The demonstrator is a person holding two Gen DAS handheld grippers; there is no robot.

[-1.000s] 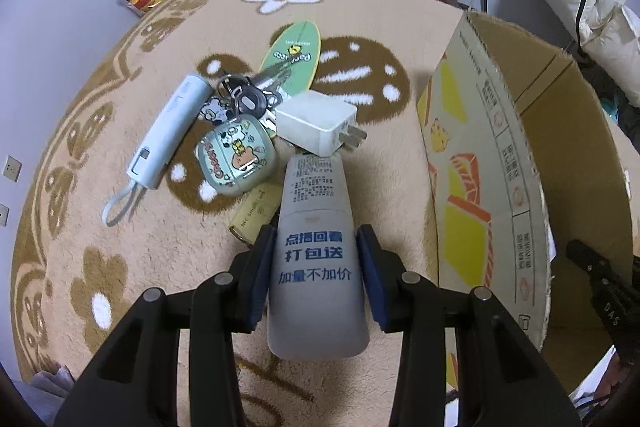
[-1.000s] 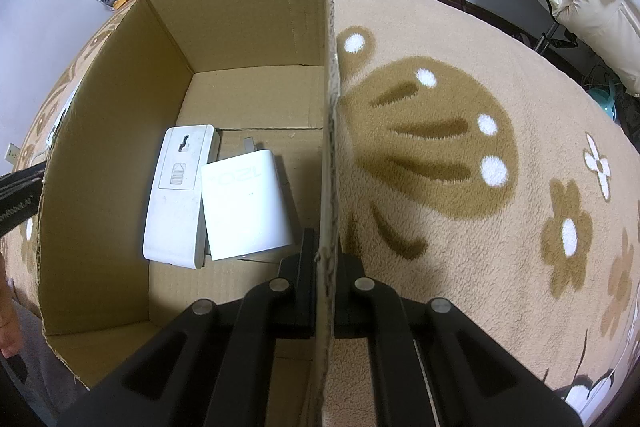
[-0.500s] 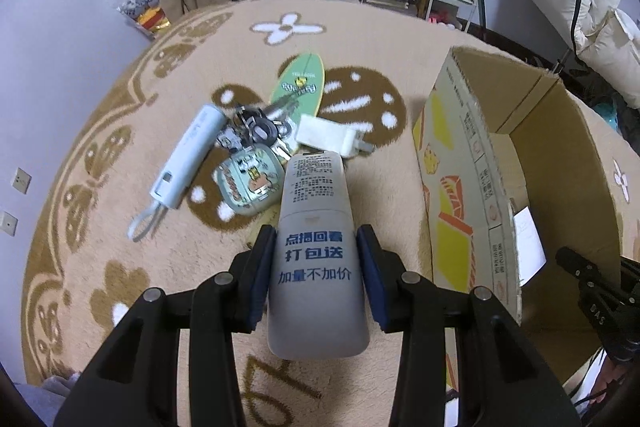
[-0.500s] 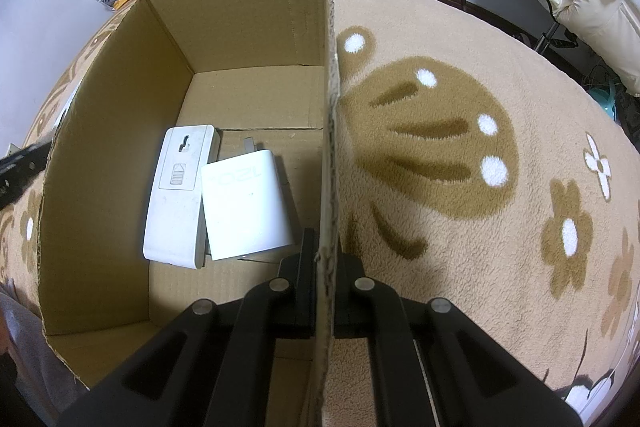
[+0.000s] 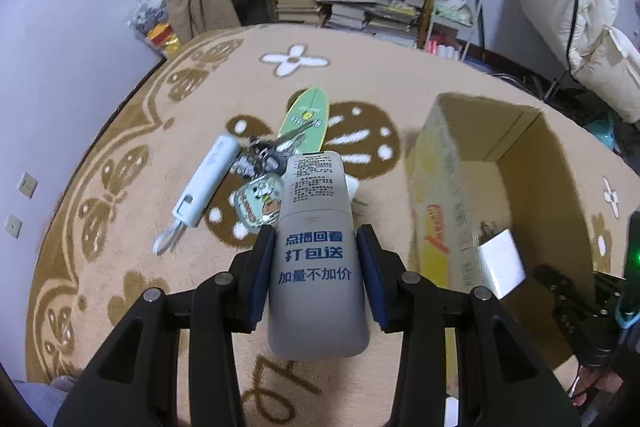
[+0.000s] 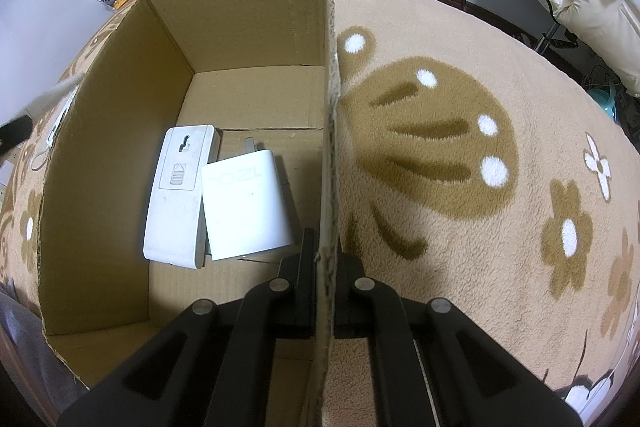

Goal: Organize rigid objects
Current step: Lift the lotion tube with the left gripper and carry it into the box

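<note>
I have the grey bottle clamped at its waist in the left gripper, jaws closed to its width, and it is held up off the rug, pointing toward twelve o'clock above the pile still to be sorted: a white stick-shaped device, a bunch of keys, a cartoon case and a green board-shaped piece. The cardboard box sits at three o'clock of the bottle. My right gripper has its jaws shut tight on the box's right wall, steadying it; inside lie a white remote-like unit and a white charger, touching. I judge this the carry step: next I must swing the bottle right, clear the near wall's rim, lower it over bare floor of the box and only then open up.
</note>
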